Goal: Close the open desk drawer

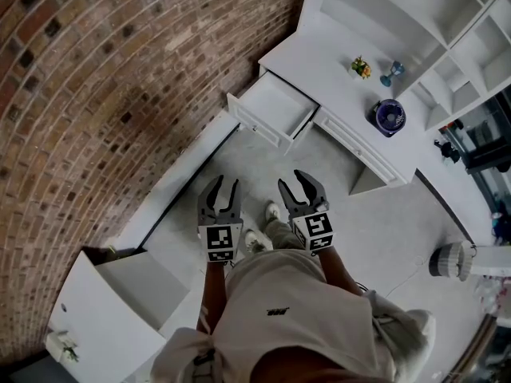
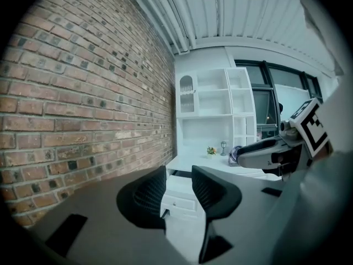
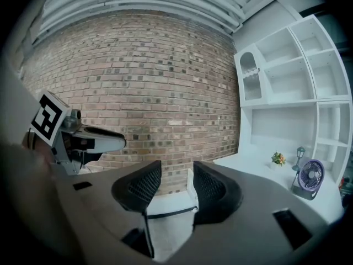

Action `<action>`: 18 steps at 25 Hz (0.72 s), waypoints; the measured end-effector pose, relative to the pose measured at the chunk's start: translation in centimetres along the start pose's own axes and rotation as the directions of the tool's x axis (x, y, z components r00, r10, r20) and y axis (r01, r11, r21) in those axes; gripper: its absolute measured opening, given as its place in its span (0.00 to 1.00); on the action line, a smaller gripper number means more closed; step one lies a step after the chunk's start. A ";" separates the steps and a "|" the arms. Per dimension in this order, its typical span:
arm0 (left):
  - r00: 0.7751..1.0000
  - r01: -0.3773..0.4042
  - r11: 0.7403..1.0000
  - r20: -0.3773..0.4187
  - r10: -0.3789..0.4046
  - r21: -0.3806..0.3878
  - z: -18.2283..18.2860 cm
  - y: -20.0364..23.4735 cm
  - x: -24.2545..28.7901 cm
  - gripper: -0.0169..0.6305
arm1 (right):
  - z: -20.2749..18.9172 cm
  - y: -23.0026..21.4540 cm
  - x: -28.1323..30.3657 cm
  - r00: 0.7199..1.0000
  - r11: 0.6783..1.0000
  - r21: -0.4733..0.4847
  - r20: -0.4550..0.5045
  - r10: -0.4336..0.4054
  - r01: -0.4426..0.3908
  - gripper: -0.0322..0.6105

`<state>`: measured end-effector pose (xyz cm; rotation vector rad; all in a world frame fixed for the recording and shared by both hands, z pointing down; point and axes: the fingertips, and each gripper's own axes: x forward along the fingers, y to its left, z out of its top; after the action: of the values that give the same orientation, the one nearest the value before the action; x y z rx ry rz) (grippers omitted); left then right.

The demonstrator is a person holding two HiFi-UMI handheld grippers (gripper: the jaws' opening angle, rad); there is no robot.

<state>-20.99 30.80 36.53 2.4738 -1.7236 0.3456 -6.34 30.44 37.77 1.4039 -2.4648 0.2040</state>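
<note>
Head view overhead, steeply down; both gripper views low, level, toward the shared drawer (image 1: 271, 112)

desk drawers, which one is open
The drawer nearest the brick wall: it juts out with its inside showing, while the neighbouring front sits flush.

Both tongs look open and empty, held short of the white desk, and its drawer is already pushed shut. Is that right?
Not quite: the drawer stands pulled out from the desk, as the head view shows. The left tongs and right tongs are indeed open, empty and short of the desk.
</note>
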 end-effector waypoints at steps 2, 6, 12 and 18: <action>1.000 0.000 1.000 -0.003 0.000 -0.002 0.0 0.4 0.8 0.27 | 0.1 -0.2 0.8 1.000 1.000 0.006 -0.007 0.001 -0.001 0.34; 1.000 -0.006 1.000 -0.015 0.006 -0.008 -0.1 1.0 2.4 0.27 | -0.1 -1.2 2.7 1.000 1.000 0.012 -0.018 0.009 -0.009 0.34; 0.999 -0.026 1.000 -0.039 0.026 -0.008 0.0 2.8 6.2 0.27 | 0.7 -2.9 7.3 0.999 0.999 0.026 -0.012 0.043 -0.043 0.34; 0.997 -0.046 0.999 -0.055 0.047 0.010 1.7 4.3 11.2 0.27 | 2.0 -6.5 11.5 0.998 0.997 0.049 -0.012 0.065 -0.064 0.34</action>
<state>-21.08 18.78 37.44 2.4097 -1.7640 0.4230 -6.68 17.24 39.39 1.3386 -2.5122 0.2887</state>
